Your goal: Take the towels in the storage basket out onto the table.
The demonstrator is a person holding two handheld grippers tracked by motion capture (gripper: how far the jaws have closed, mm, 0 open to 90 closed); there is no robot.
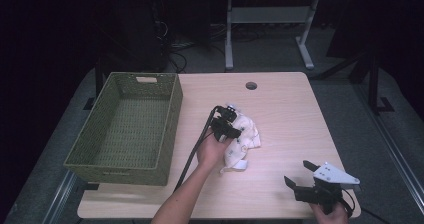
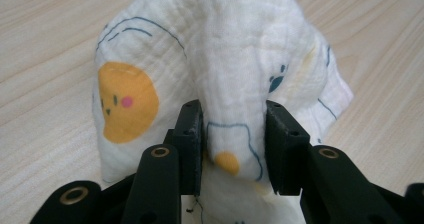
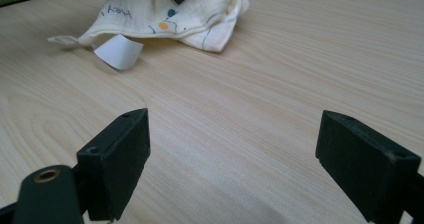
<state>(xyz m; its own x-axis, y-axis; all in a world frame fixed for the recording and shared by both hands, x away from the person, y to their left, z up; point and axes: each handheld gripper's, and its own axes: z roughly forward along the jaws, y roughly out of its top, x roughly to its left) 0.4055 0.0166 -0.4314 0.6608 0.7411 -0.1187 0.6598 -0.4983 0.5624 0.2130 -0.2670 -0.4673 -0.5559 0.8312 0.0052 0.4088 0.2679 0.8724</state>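
Tabletop [image 1: 285, 119] of pale wood-grain laminate, rectangular with rounded corners, carrying 1 round cable hole [image 1: 251, 85] near its far edge. Surface bare apart from 2 items. Item 1: a green woven basket [image 1: 170, 129] with a cut-out handle, standing on the left side and overhanging the left edge. Item 2: a white muslin cloth [image 1: 247, 134] printed with yellow faces and blue outlines, lying crumpled near the middle of the tabletop, just right of the basket, with a white label [image 3: 118, 51] curling out from under its near edge.

Left gripper [image 1: 226, 129] sits on the cloth. In the left gripper view its fingers [image 2: 190, 134] are closed most of the way on a raised fold of the fabric, which is pinched between them, while the rest of the cloth rests on the wood.

Right gripper [image 1: 300, 176] is at the near right corner of the tabletop, well apart from the cloth. Its fingers [image 3: 120, 154] are spread wide with nothing between them, only bare wood beyond.

Room: dark, grey carpeted floor [image 1: 345, 109], a grey-legged second table [image 1: 270, 14] behind, and cables [image 1: 175, 54] trailing on the floor at the back left.
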